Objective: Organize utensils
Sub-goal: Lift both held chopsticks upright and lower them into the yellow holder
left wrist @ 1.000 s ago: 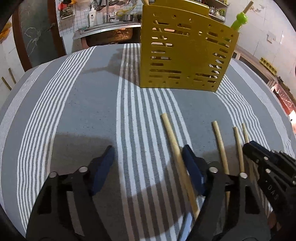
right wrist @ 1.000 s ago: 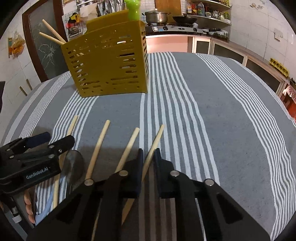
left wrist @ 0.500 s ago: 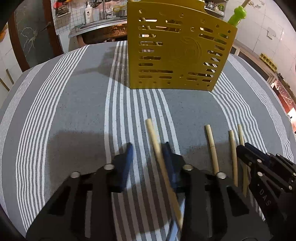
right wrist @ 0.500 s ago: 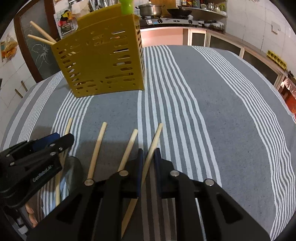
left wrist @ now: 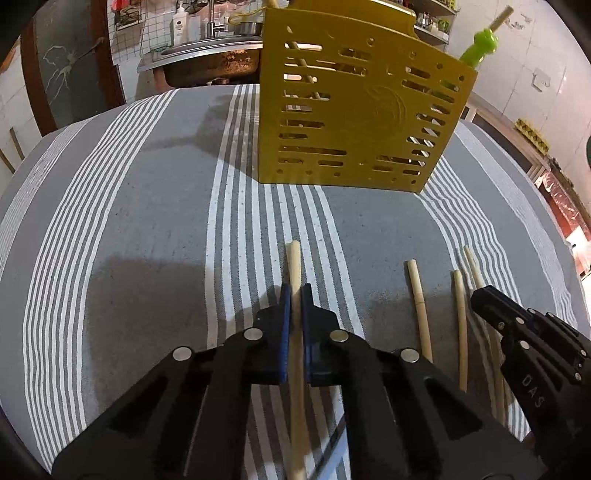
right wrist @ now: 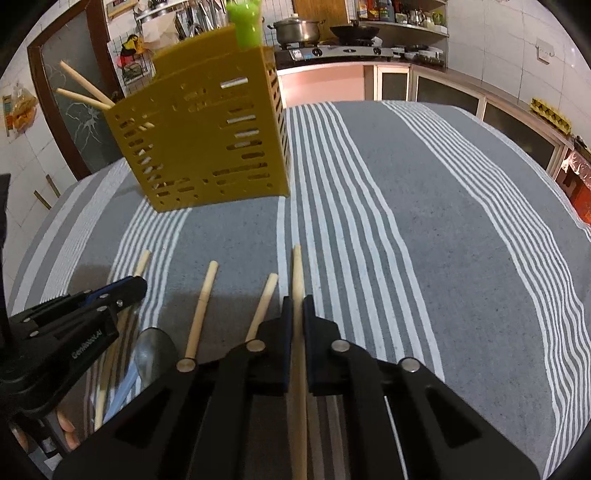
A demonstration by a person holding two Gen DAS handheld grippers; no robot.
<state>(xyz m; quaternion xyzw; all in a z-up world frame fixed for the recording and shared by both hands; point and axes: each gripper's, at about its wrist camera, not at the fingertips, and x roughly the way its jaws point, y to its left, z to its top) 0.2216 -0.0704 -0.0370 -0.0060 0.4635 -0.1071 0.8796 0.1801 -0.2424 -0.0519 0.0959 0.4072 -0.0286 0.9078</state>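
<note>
The yellow slotted utensil holder [left wrist: 354, 122] [right wrist: 207, 147] stands at the back of the striped cloth, with chopsticks and a green-topped utensil [right wrist: 245, 22] in it. My left gripper [left wrist: 294, 291] is closing its jaws, and the pads press on the leftmost wooden chopstick [left wrist: 294, 262]. Its tip sticks out ahead of the fingers. My right gripper [right wrist: 296, 301] is shut on the rightmost chopstick [right wrist: 296, 269], jaws tightening. Between the two grippers lie two loose chopsticks [right wrist: 201, 306] [right wrist: 264, 302]. Each gripper shows in the other's view, the left gripper [right wrist: 129, 288] and the right gripper [left wrist: 480, 295].
A metal spoon [right wrist: 153, 350] lies near the front edge under the left gripper, with a blue-handled piece beside it. Fingertips of a hand [right wrist: 66, 424] show at the lower left. A sink [left wrist: 207, 66] and a stove counter [right wrist: 332, 51] stand behind the table.
My left gripper slid right over the leftmost chopstick and closed from wide open onto it. The chopstick in my right gripper swung from slanted to straight along the fingers.
</note>
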